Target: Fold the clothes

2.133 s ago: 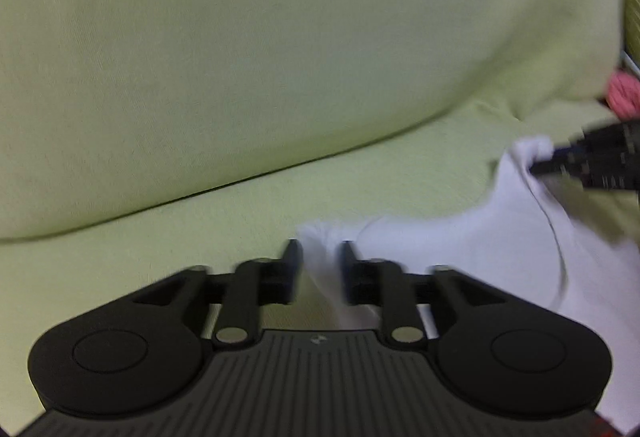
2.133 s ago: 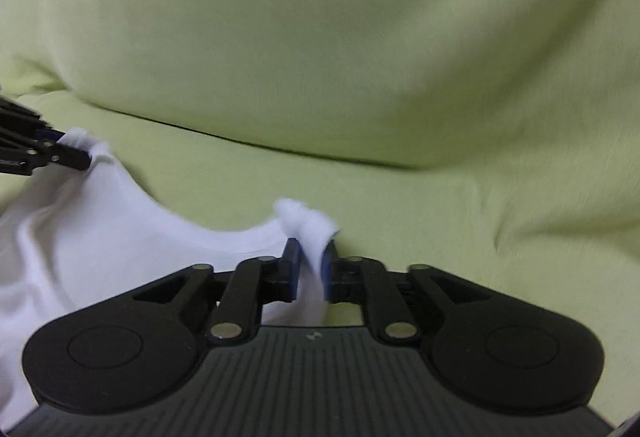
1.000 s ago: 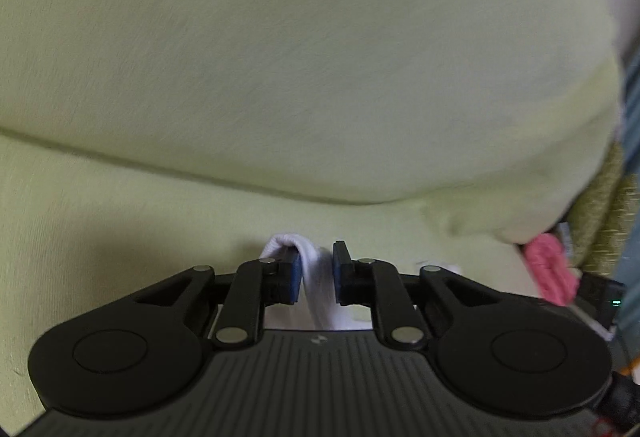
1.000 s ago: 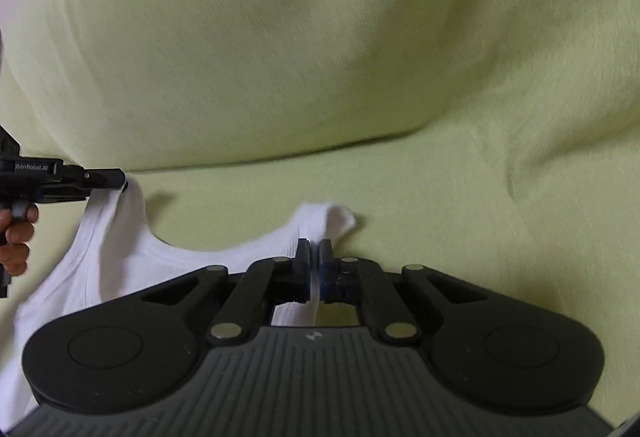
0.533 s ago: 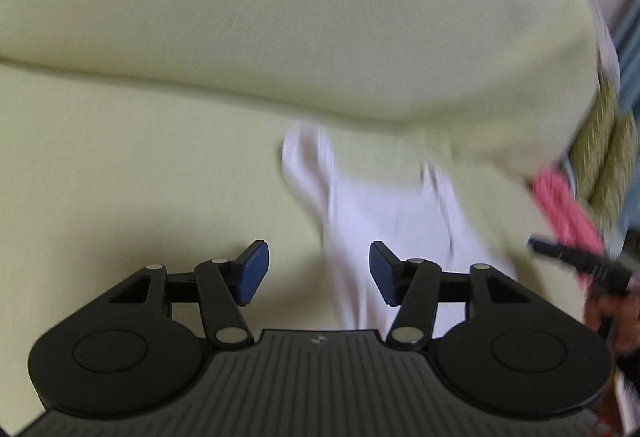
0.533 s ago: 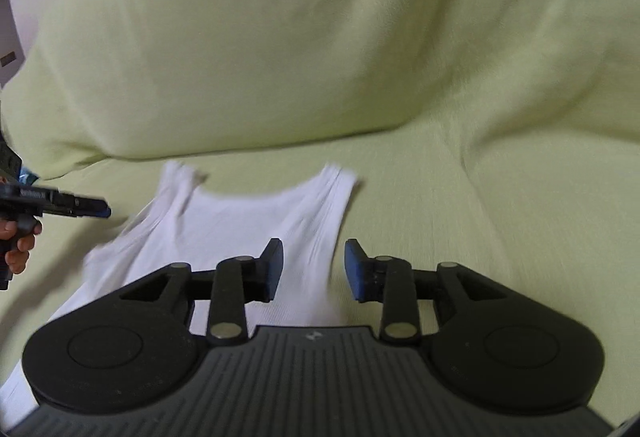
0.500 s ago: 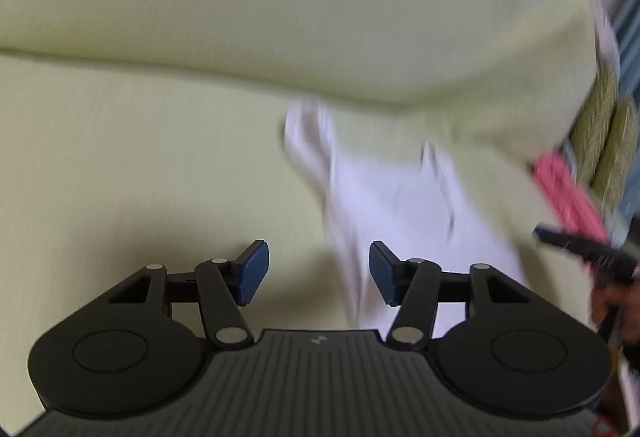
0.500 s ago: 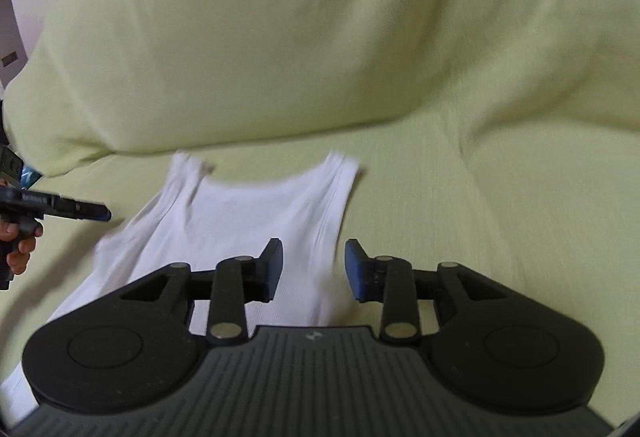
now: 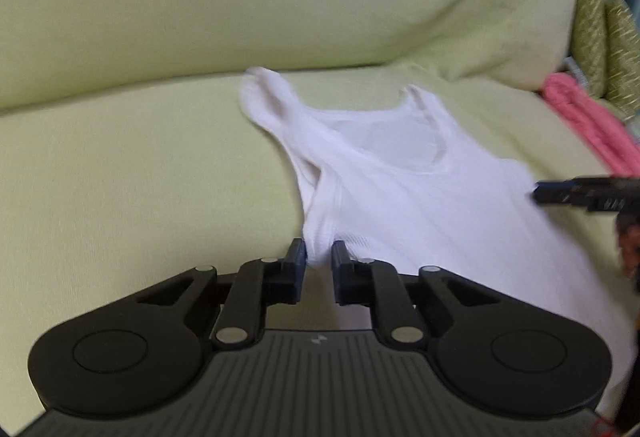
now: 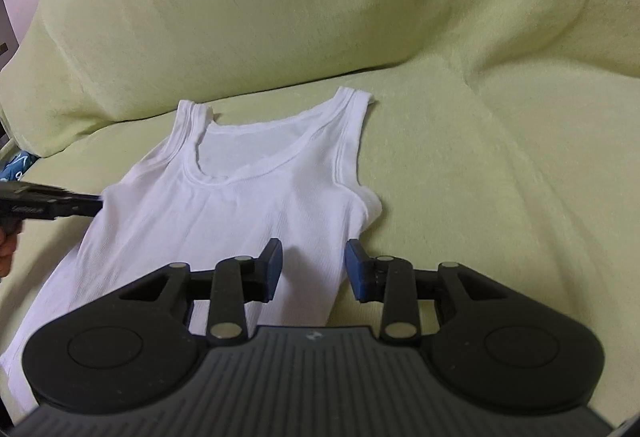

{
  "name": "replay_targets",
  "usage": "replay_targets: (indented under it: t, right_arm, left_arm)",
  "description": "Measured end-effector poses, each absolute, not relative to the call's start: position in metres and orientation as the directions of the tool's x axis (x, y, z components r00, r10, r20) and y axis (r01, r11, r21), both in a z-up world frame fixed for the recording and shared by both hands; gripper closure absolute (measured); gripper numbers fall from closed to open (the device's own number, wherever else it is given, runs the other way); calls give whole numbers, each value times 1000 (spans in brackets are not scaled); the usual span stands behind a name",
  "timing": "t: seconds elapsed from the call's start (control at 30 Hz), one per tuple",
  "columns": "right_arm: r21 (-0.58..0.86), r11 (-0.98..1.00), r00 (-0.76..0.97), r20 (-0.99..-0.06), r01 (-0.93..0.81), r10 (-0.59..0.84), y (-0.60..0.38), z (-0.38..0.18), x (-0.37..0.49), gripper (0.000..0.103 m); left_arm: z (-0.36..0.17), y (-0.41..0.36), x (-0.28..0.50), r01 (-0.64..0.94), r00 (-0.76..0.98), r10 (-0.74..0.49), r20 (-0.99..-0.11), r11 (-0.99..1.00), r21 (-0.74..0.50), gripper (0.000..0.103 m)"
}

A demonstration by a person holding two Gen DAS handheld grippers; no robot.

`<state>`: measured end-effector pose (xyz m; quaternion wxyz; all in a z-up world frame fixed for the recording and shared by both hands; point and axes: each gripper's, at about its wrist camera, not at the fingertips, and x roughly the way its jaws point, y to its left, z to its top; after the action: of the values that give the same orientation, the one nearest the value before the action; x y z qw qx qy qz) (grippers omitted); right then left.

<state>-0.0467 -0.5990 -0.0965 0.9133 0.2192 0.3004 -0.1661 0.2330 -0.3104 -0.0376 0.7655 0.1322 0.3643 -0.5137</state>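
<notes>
We find the white tank top (image 10: 224, 213) lying flat on the green sofa cover (image 10: 500, 177), straps toward 12 o'clock. Our left gripper (image 9: 319, 263) pinches its armhole edge; our right gripper (image 10: 314, 263) hangs spread above the opposite side, likely preparing a lengthwise fold.
</notes>
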Motion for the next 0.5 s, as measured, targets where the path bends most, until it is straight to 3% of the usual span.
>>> replay_targets:
  t: [0.03,0.07,0.2,0.33,0.4,0.43,0.47,0.5]
  right_arm:
    - [305,844,765,-620,441,-175,-600,-98,-45,73]
    - [312,840,766,-619,443,-173,-601,-99,-44,73]
    - [318,838,767,-619,444,-171,-600,-107,-37,73]
    - [324,827,767,-615,459,-184,-602,-108,-40,75]
    - [320,823,757,-625,469,-188,-602,-109,-44,75]
    - [324,819,755,-629,473,-187,-602,-109,-47,75]
    - [330,816,754,-631,475,-184,-600,-108,-52,75]
    - [334,814,754,-632,475,-181,-598,-107,-58,75]
  left_arm:
    - [-39,-299,234,863,224,-688,-690,469,-187,89]
    - [-42,-289,236,841,234,-685,-689,499,-210,103]
    - [-53,-255,246,779,269,-675,-687,572,-257,103]
    - [-51,-261,237,814,189,-715,-673,497,-300,103]
    - [-50,-271,225,846,122,-721,-682,434,-308,87]
    - [-50,-276,218,859,101,-722,-685,411,-306,69]
    - [-50,-281,212,866,83,-724,-685,392,-310,59]
    - [-50,-285,206,871,65,-725,-685,377,-316,56]
